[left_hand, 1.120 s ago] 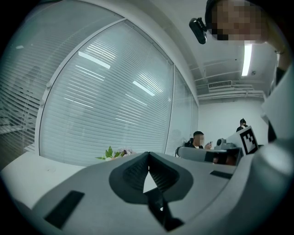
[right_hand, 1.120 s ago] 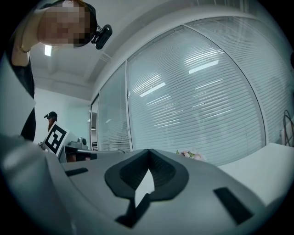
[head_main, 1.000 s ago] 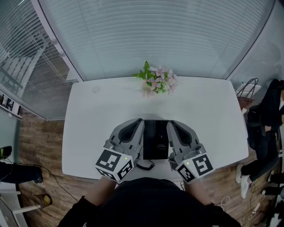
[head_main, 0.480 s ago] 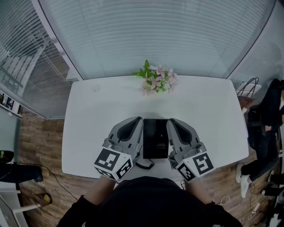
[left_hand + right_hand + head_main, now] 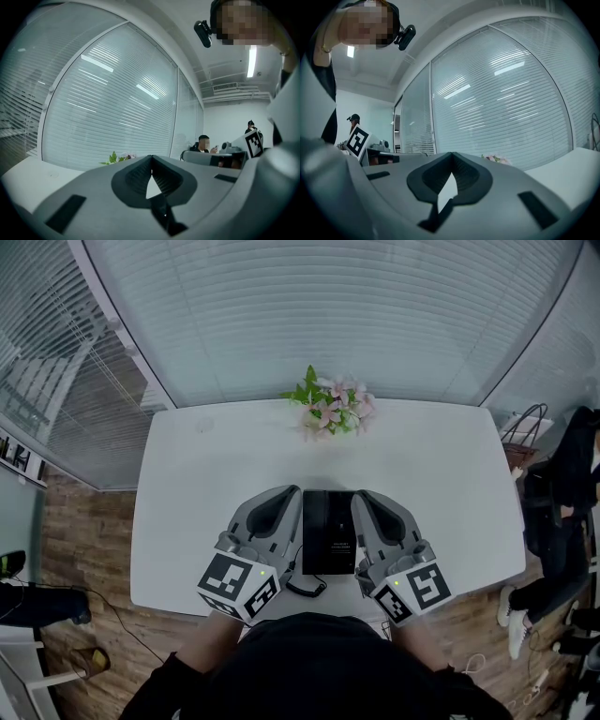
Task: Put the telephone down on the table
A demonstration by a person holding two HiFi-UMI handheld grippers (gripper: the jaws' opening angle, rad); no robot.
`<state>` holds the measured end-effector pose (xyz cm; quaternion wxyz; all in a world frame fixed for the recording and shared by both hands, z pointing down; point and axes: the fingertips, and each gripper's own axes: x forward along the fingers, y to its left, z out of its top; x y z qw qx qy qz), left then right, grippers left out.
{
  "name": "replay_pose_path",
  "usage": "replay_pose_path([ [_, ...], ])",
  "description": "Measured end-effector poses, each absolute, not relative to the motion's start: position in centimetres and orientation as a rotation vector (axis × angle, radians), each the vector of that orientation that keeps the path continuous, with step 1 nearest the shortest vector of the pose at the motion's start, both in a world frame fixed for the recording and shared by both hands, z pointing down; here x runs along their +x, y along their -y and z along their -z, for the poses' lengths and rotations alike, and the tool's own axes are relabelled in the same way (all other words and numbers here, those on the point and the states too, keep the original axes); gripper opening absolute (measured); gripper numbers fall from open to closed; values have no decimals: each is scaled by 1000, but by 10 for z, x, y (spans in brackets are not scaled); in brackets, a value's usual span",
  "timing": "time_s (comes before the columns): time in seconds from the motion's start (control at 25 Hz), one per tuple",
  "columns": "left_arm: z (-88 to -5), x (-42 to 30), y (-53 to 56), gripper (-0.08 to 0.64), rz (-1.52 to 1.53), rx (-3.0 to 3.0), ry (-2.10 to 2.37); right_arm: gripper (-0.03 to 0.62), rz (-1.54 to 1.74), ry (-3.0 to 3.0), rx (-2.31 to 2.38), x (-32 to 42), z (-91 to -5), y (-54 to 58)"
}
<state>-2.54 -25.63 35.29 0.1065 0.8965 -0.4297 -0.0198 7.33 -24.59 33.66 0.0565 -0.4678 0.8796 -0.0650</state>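
Presently the left tongs [image 5: 287, 496] and the right tongs [image 5: 366, 496] are held level over the near half of the white rectangular worktop [image 5: 206, 484]. Both point away from the person, toward the far edge.

Position of the task item:
- The black, flat, rectangular telephone [image 5: 328, 532] lies on the worktop between the two tongs, close to the near edge, with its long side running away from the person.
- A thin black cord [image 5: 306, 590] loops out at its near left corner.
- The left tongs run just beside the telephone's left side and the right tongs just beside its right side. The head view does not show whether either grey body touches the casing.

State of the tongs:
- Left gripper view: the left tongs [image 5: 151, 157] are fully closed, tips meeting, with nothing gripped. Only a small triangular gap shows behind the tips.
- Right gripper view: the right tongs [image 5: 451, 153] are likewise closed tip to tip and hold nothing.

Surroundings:
- A small bunch of pink flowers with green leaves [image 5: 330, 411] stands at the middle of the far edge, well apart from the telephone.
- A curved glass wall with white horizontal blinds [image 5: 328, 315] rises behind the worktop.
- Brown wooden floor [image 5: 84, 540] shows to the left
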Motion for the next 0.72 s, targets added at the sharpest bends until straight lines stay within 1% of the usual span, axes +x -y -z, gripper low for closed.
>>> replay_pose_path([
  [0.72, -351, -25, 255, 12, 67, 2643, 1268, 5, 203, -2665, -1431, 74, -340, 244],
])
